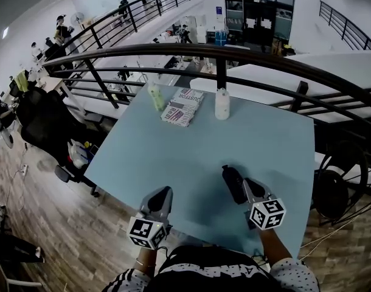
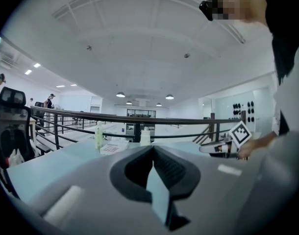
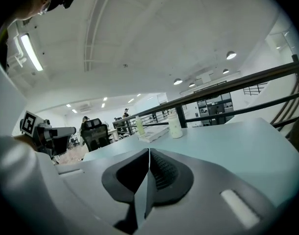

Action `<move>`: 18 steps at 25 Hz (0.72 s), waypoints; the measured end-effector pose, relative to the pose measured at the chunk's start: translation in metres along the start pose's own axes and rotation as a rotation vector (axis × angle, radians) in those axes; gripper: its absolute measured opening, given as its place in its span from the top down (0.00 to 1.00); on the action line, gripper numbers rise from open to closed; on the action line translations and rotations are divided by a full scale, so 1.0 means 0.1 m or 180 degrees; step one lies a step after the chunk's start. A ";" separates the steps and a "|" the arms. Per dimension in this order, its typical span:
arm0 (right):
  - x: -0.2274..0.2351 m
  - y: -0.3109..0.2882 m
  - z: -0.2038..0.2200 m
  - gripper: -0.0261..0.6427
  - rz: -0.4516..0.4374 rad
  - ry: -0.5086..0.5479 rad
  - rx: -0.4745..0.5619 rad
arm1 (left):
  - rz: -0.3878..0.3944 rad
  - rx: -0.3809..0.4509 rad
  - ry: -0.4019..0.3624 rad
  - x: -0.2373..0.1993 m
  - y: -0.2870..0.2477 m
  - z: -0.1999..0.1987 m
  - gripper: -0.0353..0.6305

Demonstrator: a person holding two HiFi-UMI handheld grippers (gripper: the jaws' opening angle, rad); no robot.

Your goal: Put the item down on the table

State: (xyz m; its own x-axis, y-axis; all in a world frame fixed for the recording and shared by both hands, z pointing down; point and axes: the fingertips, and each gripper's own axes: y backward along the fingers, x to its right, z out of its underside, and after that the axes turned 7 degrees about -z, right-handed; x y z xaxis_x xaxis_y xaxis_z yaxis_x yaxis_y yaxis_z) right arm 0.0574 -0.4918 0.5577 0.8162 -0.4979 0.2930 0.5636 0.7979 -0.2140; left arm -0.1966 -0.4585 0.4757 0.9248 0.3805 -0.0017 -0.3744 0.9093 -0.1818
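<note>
A black, elongated item [image 1: 233, 184] lies on the light blue table [image 1: 264, 139] near its front edge. My right gripper [image 1: 249, 184] rests just to the right of it, touching or almost touching its side. Its jaws are shut, and the right gripper view [image 3: 149, 152] shows nothing between them. My left gripper [image 1: 164, 192] hovers over the table's front left part, well apart from the item. It is also shut and empty in its own view [image 2: 152, 149]. The item does not show in either gripper view.
At the table's far side stand a pale green bottle [image 1: 155, 96], a printed packet [image 1: 182, 106] and a white bottle [image 1: 222, 104]. A dark railing [image 1: 222, 53] runs behind the table. A black office chair [image 1: 39, 126] stands off to the left on the wooden floor.
</note>
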 end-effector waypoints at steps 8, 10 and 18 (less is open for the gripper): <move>-0.14 0.30 -0.27 0.97 -0.0122 -0.0084 0.0326 | 0.0035 0.0050 -0.0021 0.17 0.06 -0.03 0.95; -0.19 0.36 -0.34 0.96 -0.0163 -0.0066 0.0384 | 0.0020 0.0054 -0.0018 0.19 0.08 -0.03 0.95; -0.34 0.58 -0.55 0.97 -0.0297 0.0017 0.0527 | 0.0030 0.0102 -0.0007 0.33 0.13 -0.08 0.95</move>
State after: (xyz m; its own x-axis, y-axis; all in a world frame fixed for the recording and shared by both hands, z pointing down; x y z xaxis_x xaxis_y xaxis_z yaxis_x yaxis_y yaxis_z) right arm 0.0690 -0.4470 0.4841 0.7623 -0.5737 0.2995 0.6085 0.7930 -0.0297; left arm -0.1703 -0.4355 0.4651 0.9211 0.3894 -0.0012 -0.3851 0.9106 -0.1502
